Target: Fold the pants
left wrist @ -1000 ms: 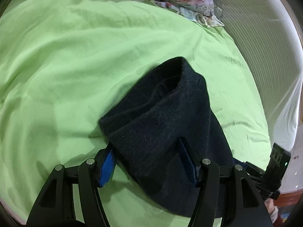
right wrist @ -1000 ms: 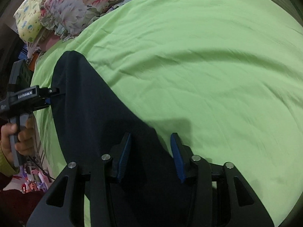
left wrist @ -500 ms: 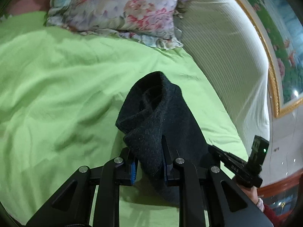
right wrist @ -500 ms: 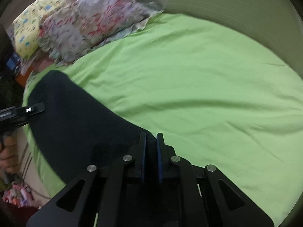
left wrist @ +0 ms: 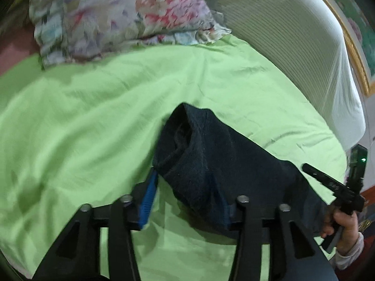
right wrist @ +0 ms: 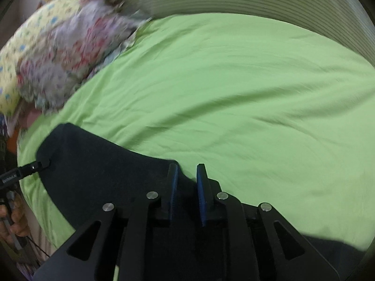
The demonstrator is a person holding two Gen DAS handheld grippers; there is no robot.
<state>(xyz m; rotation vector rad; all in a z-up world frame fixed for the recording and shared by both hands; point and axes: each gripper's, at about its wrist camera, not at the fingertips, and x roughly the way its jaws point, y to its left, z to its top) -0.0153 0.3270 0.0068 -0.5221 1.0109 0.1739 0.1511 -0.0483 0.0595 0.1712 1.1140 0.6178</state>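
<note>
The dark navy pants (left wrist: pixel 211 164) lie on the green bedsheet (left wrist: pixel 93 121), bunched into a fold with a rolled end pointing away. My left gripper (left wrist: pixel 187 201) is open, its blue-padded fingers (left wrist: pixel 147 199) spread on either side of the near fold. In the right wrist view the pants (right wrist: pixel 98 171) spread flat to the left. My right gripper (right wrist: pixel 186 187) is slightly open over the pants' edge, with a narrow gap between the pads. The other gripper shows at the left edge of that view (right wrist: pixel 21 173) and at the right edge of the left wrist view (left wrist: pixel 332 185).
Floral pillows (left wrist: pixel 121 16) lie at the head of the bed, with a yellow patterned one (right wrist: pixel 28 46) beside them. A white ribbed headboard (left wrist: pixel 293 46) curves along the far side. The green sheet (right wrist: pixel 234 93) stretches wide beyond the pants.
Both grippers were shut on the pants half a second ago and have opened. The left one opened wide, the right one a little. The pants have settled on the sheet.
</note>
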